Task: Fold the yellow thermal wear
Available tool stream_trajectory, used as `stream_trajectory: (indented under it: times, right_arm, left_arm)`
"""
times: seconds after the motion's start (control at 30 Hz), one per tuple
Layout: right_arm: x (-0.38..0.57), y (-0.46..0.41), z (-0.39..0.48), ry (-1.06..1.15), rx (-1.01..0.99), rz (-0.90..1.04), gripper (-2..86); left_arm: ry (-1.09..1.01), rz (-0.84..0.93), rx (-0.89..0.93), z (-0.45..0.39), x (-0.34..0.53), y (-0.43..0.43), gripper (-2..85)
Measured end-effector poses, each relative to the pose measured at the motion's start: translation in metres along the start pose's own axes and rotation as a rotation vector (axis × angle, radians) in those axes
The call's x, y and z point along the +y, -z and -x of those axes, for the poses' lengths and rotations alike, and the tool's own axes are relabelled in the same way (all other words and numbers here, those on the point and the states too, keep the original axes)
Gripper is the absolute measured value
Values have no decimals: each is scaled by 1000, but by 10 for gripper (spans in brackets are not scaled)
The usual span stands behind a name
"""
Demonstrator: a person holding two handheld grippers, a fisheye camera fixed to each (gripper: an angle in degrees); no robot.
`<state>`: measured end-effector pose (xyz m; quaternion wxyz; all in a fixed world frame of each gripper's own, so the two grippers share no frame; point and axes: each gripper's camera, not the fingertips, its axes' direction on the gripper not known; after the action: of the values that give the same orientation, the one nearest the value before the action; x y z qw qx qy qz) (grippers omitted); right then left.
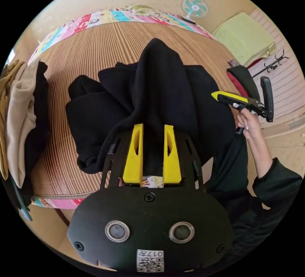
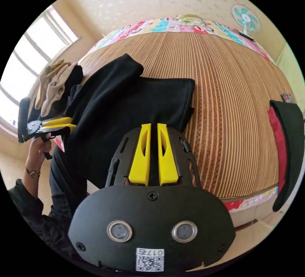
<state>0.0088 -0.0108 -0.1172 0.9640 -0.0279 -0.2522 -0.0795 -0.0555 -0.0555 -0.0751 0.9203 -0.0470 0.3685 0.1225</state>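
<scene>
A black garment (image 1: 165, 92) lies bunched on the striped bamboo mat (image 1: 105, 45), with one part lifted into a peak. My left gripper (image 1: 153, 128) is shut on a fold of it at the near edge, black cloth filling the gap between the yellow jaws. In the right gripper view the same black garment (image 2: 127, 99) spreads flatter, and my right gripper (image 2: 154, 127) is shut on its near hem. The left gripper (image 2: 63, 124) also appears there at the cloth's left edge, held by a hand. The right gripper (image 1: 222, 96) shows beside the garment's right side in the left gripper view.
A pile of beige, mustard and black clothes (image 1: 19, 105) sits at the mat's left end. A red and black item (image 2: 286, 137) lies at the right end. A folded pale yellow-green cloth (image 1: 244, 37), a small fan (image 1: 194, 7) and a window (image 2: 28, 67) are around the bed.
</scene>
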Motion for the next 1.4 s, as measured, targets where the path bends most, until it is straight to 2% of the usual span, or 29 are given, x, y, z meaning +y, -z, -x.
stream_trajectory:
  times: [0.03,0.1,0.13,0.2,0.27,0.33,0.5,0.57,0.63,0.7,0.8,0.87,0.93,1.0,1.07,1.17,1.27,1.33,1.4]
  right_arm:
    - [4,12,4,21,-16,-38,29]
    - [30,68,13,132,-232,-185,20]
    - [40,81,15,174,-288,-211,19]
    - [84,121,23,392,-473,-264,14]
    - [116,132,24,516,-590,-239,13]
    - [135,126,15,536,-656,-188,12]
    - [105,88,-72,56,-654,-298,27]
    - [71,77,-90,-29,-611,-332,40]
    - [24,59,-95,-101,-464,-272,57]
    - [-46,21,-92,-226,-176,-97,78]
    - [-114,-20,-68,-126,7,-23,81]
    - [-145,-49,-57,-74,53,41,85]
    - [-163,-74,-52,-35,36,93,97]
    - [-174,-106,-51,-21,21,240,114]
    - [-167,-111,-46,13,47,266,113]
    - [-150,-93,-38,42,79,237,82]
    - [-131,-42,-34,15,36,106,49]
    - [-116,6,-30,-9,-3,-14,40]
    - [-92,78,-22,-26,-43,-175,33]
  left_arm:
    - [-25,-28,26,-2,5,9,69]
    - [-200,-145,153,-13,39,51,49]
    - [-253,-154,185,-16,49,59,47]
    - [-413,-126,269,-24,95,85,45]
    - [-416,-74,272,-19,124,93,46]
    - [-359,-52,268,-5,143,98,40]
    - [-25,-249,241,57,136,125,15]
    - [23,-269,203,65,108,128,33]
    - [47,-236,116,66,70,123,47]
    - [90,-163,-20,68,12,108,52]
    - [111,-65,-59,82,-54,81,58]
    - [119,36,-101,90,-84,60,70]
    - [109,133,-192,95,-99,40,83]
    - [128,255,-347,98,-99,20,103]
    - [121,274,-423,94,-87,16,118]
    - [119,273,-322,91,-59,18,87]
    - [115,292,-270,92,-34,34,47]
    - [131,161,-172,92,-12,70,35]
    - [164,-130,85,98,33,140,23]
